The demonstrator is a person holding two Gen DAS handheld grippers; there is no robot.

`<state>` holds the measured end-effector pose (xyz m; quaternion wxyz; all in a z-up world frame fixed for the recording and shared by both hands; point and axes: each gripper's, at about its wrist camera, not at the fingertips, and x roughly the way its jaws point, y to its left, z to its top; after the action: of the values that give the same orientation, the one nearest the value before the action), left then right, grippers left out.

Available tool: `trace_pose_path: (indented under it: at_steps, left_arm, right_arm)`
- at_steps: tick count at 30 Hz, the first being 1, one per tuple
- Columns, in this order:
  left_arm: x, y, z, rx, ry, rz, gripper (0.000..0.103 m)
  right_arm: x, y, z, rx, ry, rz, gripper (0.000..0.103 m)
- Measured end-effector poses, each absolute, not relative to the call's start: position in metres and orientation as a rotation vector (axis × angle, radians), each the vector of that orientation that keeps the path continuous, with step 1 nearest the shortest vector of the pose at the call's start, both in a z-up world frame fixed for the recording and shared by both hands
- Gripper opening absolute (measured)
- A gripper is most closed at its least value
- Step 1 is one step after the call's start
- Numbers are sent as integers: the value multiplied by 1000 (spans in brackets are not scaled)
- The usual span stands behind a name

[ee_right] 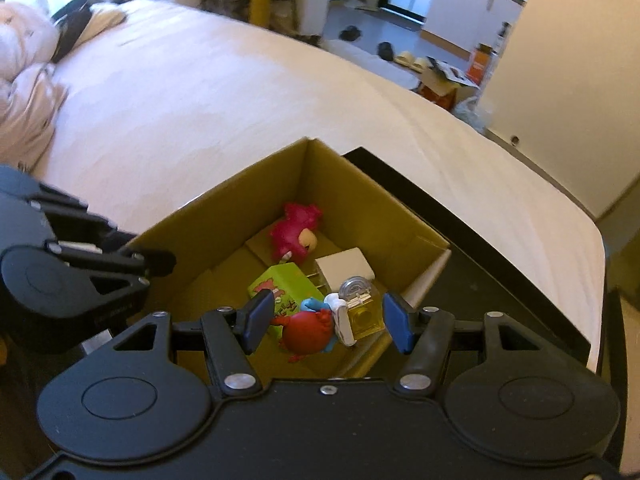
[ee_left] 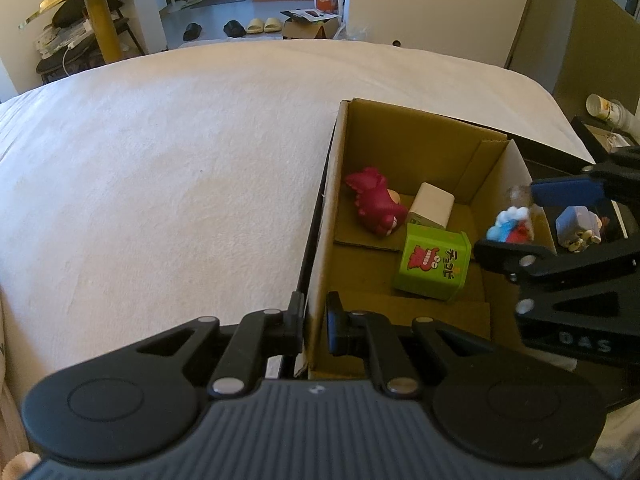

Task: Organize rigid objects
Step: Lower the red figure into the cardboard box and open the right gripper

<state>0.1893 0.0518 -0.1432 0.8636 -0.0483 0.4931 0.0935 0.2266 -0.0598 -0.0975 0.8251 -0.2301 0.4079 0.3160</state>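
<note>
Left wrist: left gripper (ee_left: 313, 322) pinched on the near left wall of the box (ee_left: 326, 200), fingers either side of the cardboard edge. Inside, red dino (ee_left: 376, 204), white block (ee_left: 432, 204) and green tin (ee_left: 434, 266), bare floor around them. Wide open bed (ee_left: 160, 184) to the left. Right wrist: right gripper (ee_right: 326, 322) spread wide above the box's near corner, figure (ee_right: 320, 328) between the pads, apparently touching neither, over the tin.
</note>
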Motion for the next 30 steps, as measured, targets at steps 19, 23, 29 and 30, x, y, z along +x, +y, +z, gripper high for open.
trace_pose_path:
  at_steps: [19,23,29,30]
  left_arm:
    - [190,53,-145,-103,1035,187,10]
    - [190,53,-146,-97,1037,189,10]
    - [191,50,-147,-85,1037,191,10]
    - [191,49,-147,-83,1037,191,10]
  right_arm:
    - [236,-44,-121,-675,869,684,60]
    - [228,-53,-111,-632,856,692,61]
    - [218,-68,-100,-586,853,691,61]
    - [217,-70,-98,-576,854,692,61]
